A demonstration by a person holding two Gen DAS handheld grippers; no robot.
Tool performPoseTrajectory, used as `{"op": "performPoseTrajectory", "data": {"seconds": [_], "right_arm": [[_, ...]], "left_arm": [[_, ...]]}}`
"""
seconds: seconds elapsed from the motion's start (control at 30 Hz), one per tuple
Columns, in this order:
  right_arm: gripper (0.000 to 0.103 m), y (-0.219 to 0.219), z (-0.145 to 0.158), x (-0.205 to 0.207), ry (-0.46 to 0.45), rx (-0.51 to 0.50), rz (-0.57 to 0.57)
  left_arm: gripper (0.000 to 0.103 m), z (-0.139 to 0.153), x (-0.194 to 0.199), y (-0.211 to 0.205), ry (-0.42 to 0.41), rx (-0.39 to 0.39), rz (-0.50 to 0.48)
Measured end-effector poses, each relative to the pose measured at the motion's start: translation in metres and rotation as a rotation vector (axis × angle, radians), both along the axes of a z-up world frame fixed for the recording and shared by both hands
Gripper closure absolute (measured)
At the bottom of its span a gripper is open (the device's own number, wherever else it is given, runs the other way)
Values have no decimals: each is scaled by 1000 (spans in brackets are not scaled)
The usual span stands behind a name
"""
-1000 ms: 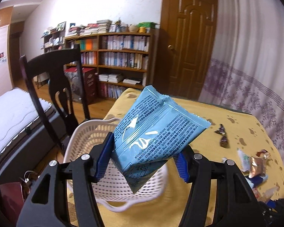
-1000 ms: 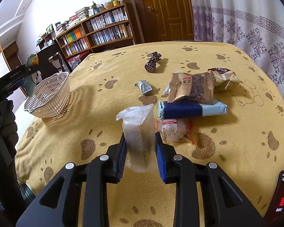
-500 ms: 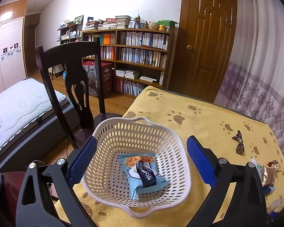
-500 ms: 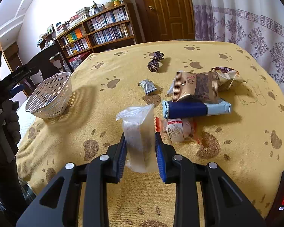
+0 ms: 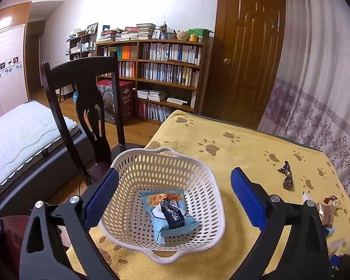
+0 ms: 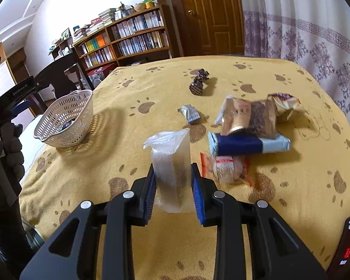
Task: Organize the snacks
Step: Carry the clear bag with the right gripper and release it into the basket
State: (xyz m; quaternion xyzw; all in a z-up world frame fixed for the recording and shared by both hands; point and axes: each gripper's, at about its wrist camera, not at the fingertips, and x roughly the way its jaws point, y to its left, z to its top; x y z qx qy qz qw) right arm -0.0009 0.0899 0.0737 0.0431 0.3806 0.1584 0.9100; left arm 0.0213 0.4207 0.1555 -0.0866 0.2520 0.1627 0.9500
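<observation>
The left gripper (image 5: 172, 196) hangs over the white basket (image 5: 212, 210) with its blue pads wide apart and nothing between them. The basket is of perforated plastic with a wavy rim and stands at the near left corner of the table (image 6: 151, 84), close to the edge. In it lies a light blue snack packet (image 5: 171, 217), flat and glossy. A dark wooden chair (image 5: 86, 98) stands just behind the basket.

The right gripper (image 6: 172, 186) is clamped on a clear plastic packet (image 6: 170, 158), upright, with a crimped top. To the right of it the other snacks lie on the yellow cloth with brown paw prints: a flat navy pack (image 6: 247, 144), a brown pouch (image 6: 249, 119) resting on it, a small orange-edged packet (image 6: 224, 168) near the pads. Farther away lie a small silver wrapper (image 6: 190, 114) and a dark twisted candy (image 6: 198, 84).
</observation>
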Motion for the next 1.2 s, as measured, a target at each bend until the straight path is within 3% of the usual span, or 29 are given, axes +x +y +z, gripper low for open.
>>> {"op": "performPoseTrajectory", "data": {"seconds": [0.47,0.7,1.0,1.1,1.17,1.2], "right_arm": [[74,37,42,23,-106,32,98],[74,98,75,44,-161,78,261],[73,201,73,87,-93,68,413],[67,222,67,106,-28,103,443],[44,228,61,117,21,152,460],[42,228,59,121,37,178,461]], "left_arm": [[5,16,-18,15,-49,-15,34],[4,29,-37,43,-104,-42,108],[4,38,-48,56,-134,4,178],[3,38,-49,57,-139,2,179],[3,37,-49,57,-137,1,180],[3,37,-48,57,-135,-1,179]]}}
